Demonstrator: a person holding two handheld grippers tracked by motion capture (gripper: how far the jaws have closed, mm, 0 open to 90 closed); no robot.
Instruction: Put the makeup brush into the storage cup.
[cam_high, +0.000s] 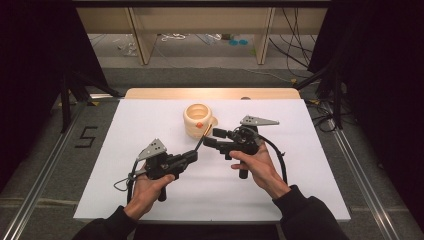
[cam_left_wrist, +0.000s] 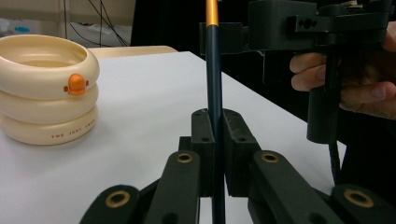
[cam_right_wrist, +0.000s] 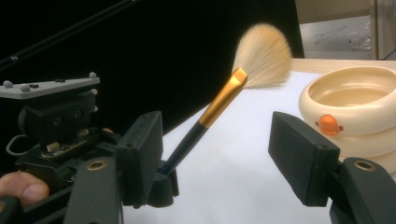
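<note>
Left gripper view: left claw (cam_left_wrist: 215, 140) clamps brush (cam_left_wrist: 213, 70) handle.

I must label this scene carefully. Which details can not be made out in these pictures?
- Brush bristles: cut off by the top edge in the left gripper view.
- Small lettering on the cream holder: too small to read in the left gripper view.
- Holder's inside bottom: hidden by its own rim in the right gripper view.
</note>
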